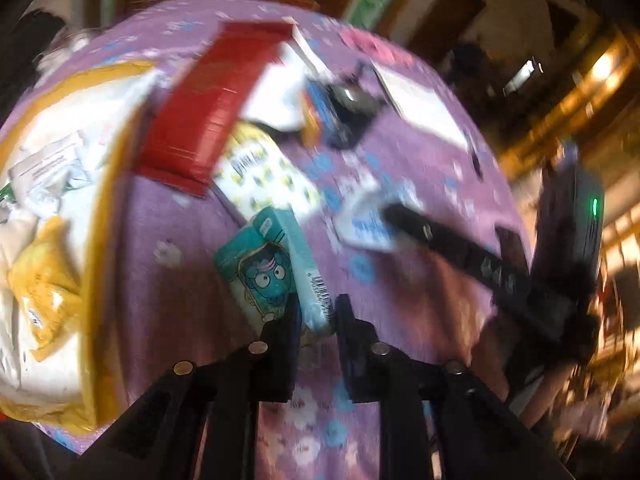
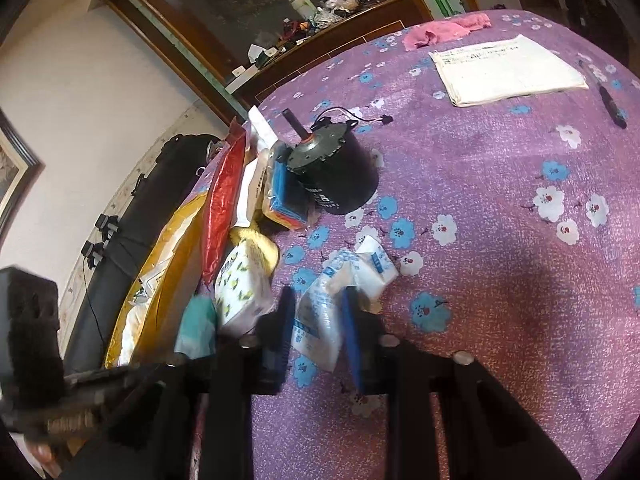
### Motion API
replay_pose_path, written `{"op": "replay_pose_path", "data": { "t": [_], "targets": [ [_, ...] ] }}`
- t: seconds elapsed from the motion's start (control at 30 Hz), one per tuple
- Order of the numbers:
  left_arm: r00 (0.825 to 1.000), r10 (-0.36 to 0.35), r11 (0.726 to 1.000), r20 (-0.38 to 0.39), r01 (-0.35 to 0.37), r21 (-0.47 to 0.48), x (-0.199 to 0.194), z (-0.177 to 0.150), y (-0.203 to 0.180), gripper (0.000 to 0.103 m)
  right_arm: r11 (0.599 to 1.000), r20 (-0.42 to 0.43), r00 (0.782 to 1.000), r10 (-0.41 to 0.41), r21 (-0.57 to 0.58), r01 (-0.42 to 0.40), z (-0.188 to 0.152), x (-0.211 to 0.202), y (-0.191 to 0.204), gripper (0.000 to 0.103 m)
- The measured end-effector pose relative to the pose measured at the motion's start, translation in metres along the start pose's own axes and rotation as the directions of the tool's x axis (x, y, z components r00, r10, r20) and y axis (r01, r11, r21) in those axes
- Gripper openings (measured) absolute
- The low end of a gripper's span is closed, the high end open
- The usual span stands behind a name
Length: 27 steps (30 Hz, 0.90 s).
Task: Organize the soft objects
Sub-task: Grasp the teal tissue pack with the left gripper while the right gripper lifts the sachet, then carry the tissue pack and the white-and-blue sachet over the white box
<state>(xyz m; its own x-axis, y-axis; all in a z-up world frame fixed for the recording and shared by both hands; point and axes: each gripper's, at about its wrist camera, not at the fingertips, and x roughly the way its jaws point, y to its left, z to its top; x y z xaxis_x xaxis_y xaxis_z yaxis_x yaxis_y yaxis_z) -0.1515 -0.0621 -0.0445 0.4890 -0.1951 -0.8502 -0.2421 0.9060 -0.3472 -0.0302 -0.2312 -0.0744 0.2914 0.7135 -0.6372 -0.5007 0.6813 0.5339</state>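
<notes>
A teal tissue pack [image 1: 260,272] with a cartoon face lies on the purple floral tablecloth [image 1: 172,280]. My left gripper [image 1: 318,310] is shut on its near end, where the barcode side sits between the two black fingers. In the right wrist view that pack [image 2: 198,320] shows as a blurred teal shape at the lower left. A crumpled white-and-blue tissue packet [image 2: 320,320] is pinched between the blue pads of my right gripper [image 2: 318,302], which is shut on it. The left wrist view shows that packet [image 1: 364,224] held at the tip of the right gripper [image 1: 394,216].
A lemon-print tissue pack [image 2: 244,288], a red foil bag [image 2: 222,208], a gold-edged bag [image 1: 52,200] of white wrappers and a sponge pack [image 2: 284,196] crowd the left. A black motor [image 2: 332,168] stands mid-table. Papers [image 2: 508,68], a pen [image 2: 612,104] and a pink cloth [image 2: 444,30] lie beyond.
</notes>
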Motion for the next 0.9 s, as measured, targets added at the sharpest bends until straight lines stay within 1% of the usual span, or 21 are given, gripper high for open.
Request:
{"op": "replay_pose_path", "data": {
  "t": [0.03, 0.07, 0.1, 0.13, 0.2, 0.23, 0.3, 0.33, 0.4, 0.43, 0.47, 0.5, 0.53, 0.57, 0.6, 0.63, 0.67, 0.7, 0.73, 0.8, 0.9],
  "targets": [
    [1.0, -0.004, 1.0, -0.003, 0.004, -0.011, 0.001, 0.0, 0.001, 0.036, 1.0, -0.001, 1.0, 0.0, -0.003, 0.0, 0.0, 0.0, 0.0, 0.015],
    [1.0, -0.01, 0.999, -0.001, 0.01, -0.037, 0.0, 0.0, 0.004, 0.043, 1.0, -0.002, 1.0, -0.001, -0.005, 0.001, 0.0, 0.001, 0.001, 0.015],
    [1.0, -0.016, 0.998, 0.004, 0.016, -0.057, -0.003, -0.001, 0.006, 0.058, 1.0, 0.0, 1.0, -0.003, -0.003, 0.003, 0.0, 0.0, 0.0, 0.015],
    [1.0, -0.026, 0.997, 0.013, 0.027, -0.078, -0.006, -0.001, 0.009, 0.068, 1.0, 0.0, 1.0, -0.003, 0.0, 0.003, 0.0, 0.0, 0.0, 0.015],
    [0.999, -0.041, 0.993, 0.035, 0.045, -0.113, -0.012, 0.001, 0.016, 0.077, 1.0, -0.002, 1.0, -0.003, 0.003, 0.003, 0.001, 0.001, -0.001, 0.015],
    [0.998, -0.039, 0.991, 0.04, 0.043, -0.125, -0.012, 0.002, 0.018, 0.078, 1.0, -0.002, 1.0, -0.003, 0.005, 0.003, 0.001, 0.001, -0.001, 0.015],
    [0.999, -0.034, 0.988, 0.025, 0.037, -0.151, -0.007, 0.004, 0.022, 0.078, 1.0, -0.006, 1.0, -0.012, 0.022, 0.012, 0.001, 0.002, -0.004, 0.015],
    [0.999, -0.039, 0.987, 0.011, 0.04, -0.158, -0.003, 0.005, 0.021, 0.078, 0.999, -0.009, 1.0, -0.012, 0.037, 0.013, 0.001, 0.003, -0.007, 0.021],
    [1.0, -0.029, 0.988, 0.009, 0.03, -0.151, 0.002, 0.006, 0.018, 0.078, 0.998, -0.018, 1.0, 0.001, 0.057, 0.0, 0.002, 0.004, -0.01, 0.031],
    [1.0, -0.003, 0.989, 0.006, 0.004, -0.149, 0.009, 0.008, 0.016, 0.078, 0.998, -0.022, 1.0, -0.002, 0.066, 0.003, 0.002, 0.004, -0.012, 0.043],
    [1.0, 0.01, 0.988, 0.002, -0.009, -0.151, 0.011, 0.009, 0.017, 0.078, 0.997, -0.024, 1.0, -0.004, 0.072, 0.006, 0.003, 0.005, -0.013, 0.05],
    [1.0, 0.02, 0.988, 0.003, -0.019, -0.152, 0.017, 0.011, 0.016, 0.077, 0.997, -0.028, 1.0, -0.002, 0.073, 0.004, 0.004, 0.006, -0.013, 0.05],
    [0.999, 0.031, 0.988, 0.005, -0.03, -0.151, 0.02, 0.012, 0.016, 0.072, 0.997, -0.033, 0.999, -0.008, 0.073, 0.01, 0.004, 0.007, -0.013, 0.05],
    [0.998, 0.068, 0.988, 0.019, -0.065, -0.142, 0.021, 0.012, 0.015, 0.065, 0.997, -0.036, 0.999, -0.017, 0.072, 0.019, 0.004, 0.007, -0.013, 0.05],
    [0.995, 0.096, 0.989, 0.023, -0.092, -0.119, 0.02, 0.012, 0.012, 0.062, 0.997, -0.036, 0.999, -0.027, 0.068, 0.03, 0.004, 0.008, -0.011, 0.05],
    [0.995, 0.091, 0.991, 0.028, -0.087, -0.105, 0.02, 0.011, 0.011, 0.059, 0.997, -0.034, 0.999, -0.037, 0.063, 0.039, 0.003, 0.008, -0.01, 0.049],
    [0.995, 0.089, 0.991, 0.037, -0.084, -0.102, 0.019, 0.01, 0.012, 0.058, 0.997, -0.03, 0.998, -0.053, 0.058, 0.054, 0.003, 0.007, -0.009, 0.041],
    [0.995, 0.089, 0.991, 0.045, -0.084, -0.104, 0.016, 0.009, 0.013, 0.054, 0.996, -0.028, 0.997, -0.067, 0.058, 0.069, 0.002, 0.007, -0.009, 0.036],
    [0.995, 0.083, 0.992, 0.053, -0.077, -0.103, 0.013, 0.007, 0.014, 0.051, 0.996, -0.025, 0.998, -0.065, 0.059, 0.066, 0.002, 0.007, -0.009, 0.028],
    [0.997, 0.064, 0.992, 0.05, -0.058, -0.115, 0.006, 0.002, 0.019, 0.051, 0.996, -0.001, 0.997, -0.071, 0.048, 0.071, 0.001, 0.003, -0.007, 0.024],
    [0.998, 0.014, 0.99, 0.06, -0.005, -0.141, -0.001, -0.004, 0.027, 0.05, 0.997, 0.036, 0.996, -0.08, 0.017, 0.079, 0.0, -0.003, -0.001, 0.018]
  ]
}}
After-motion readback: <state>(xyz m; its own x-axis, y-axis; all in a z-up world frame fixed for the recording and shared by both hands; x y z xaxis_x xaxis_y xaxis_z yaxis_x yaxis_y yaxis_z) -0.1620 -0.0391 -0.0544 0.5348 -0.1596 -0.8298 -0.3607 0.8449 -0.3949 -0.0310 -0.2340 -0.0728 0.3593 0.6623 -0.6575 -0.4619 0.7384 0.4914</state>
